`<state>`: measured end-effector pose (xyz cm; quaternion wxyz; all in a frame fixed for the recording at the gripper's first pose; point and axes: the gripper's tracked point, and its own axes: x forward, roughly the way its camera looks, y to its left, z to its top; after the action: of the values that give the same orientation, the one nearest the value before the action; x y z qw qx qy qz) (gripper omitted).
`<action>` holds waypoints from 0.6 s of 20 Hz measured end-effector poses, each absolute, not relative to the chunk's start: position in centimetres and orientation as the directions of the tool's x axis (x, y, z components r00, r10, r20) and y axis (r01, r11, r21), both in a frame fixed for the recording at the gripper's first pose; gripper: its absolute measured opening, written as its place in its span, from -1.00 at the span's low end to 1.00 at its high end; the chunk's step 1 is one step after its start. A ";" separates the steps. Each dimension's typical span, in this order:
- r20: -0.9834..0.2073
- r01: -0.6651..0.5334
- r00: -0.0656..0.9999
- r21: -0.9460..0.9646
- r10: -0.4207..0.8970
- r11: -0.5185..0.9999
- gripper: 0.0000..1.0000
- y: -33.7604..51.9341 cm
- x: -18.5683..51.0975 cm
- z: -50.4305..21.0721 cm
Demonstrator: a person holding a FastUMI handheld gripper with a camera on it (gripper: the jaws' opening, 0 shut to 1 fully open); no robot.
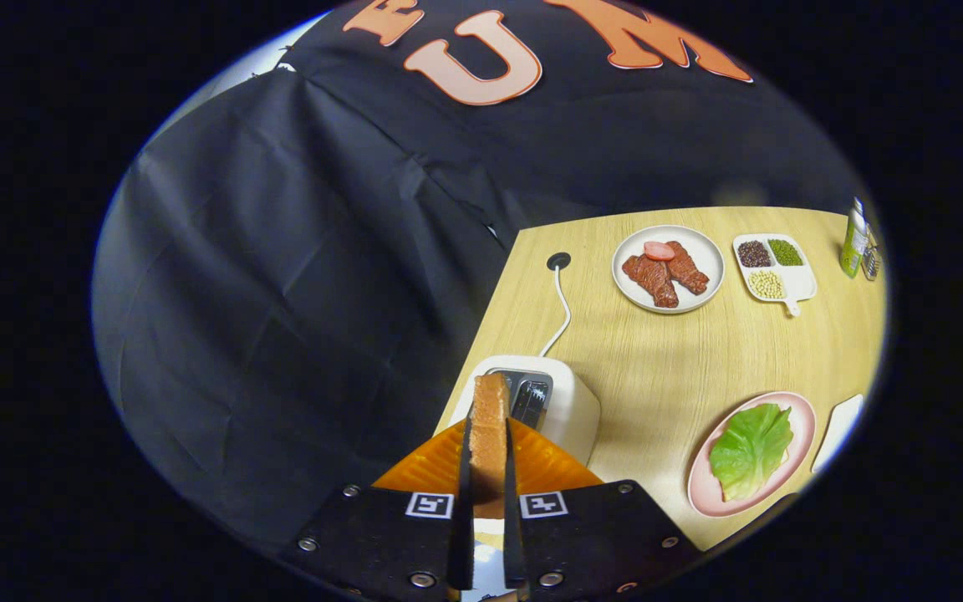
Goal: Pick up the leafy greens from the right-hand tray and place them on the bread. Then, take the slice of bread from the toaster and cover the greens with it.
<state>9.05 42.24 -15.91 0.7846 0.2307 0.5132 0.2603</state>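
Gripping bread slice (490, 418), fingers (461, 502) hiding its base

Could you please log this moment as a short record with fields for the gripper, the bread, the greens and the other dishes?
gripper: fingers shut on the bread slice
bread slice: upright, on edge, above the toaster
greens: lying on the pink plate, covering the bread there
other dishes: white plate of meat; divided dish of beans
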 end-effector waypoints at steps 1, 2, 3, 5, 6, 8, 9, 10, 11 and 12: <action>-0.671 -0.170 0.357 0.638 0.650 0.751 -0.70 41.6 9.3 -15.5; -0.659 -0.168 0.369 0.647 0.656 0.744 -0.70 40.8 9.3 -15.1; -0.649 -0.165 0.378 0.654 0.660 0.738 -0.70 39.9 9.4 -14.9; -0.637 -0.165 0.392 0.660 0.663 0.733 -0.71 38.0 9.3 -14.7; -0.633 -0.163 0.399 0.663 0.663 0.731 -0.71 36.8 9.1 -14.8; -0.627 -0.165 0.394 0.670 0.671 0.723 -0.71 35.2 8.5 -15.4; -0.626 -0.168 0.389 0.673 0.676 0.720 -0.71 34.4 8.1 -15.7; -0.625 -0.161 0.395 0.675 0.673 0.720 -0.71 33.4 8.0 -16.0; -0.624 -0.157 0.400 0.675 0.671 0.721 -0.71 32.5 7.9 -16.3; -0.620 -0.149 0.410 0.678 0.669 0.720 -0.71 31.6 7.9 -16.5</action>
<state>7.92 31.65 -16.53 0.7945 0.2718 0.4781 0.2575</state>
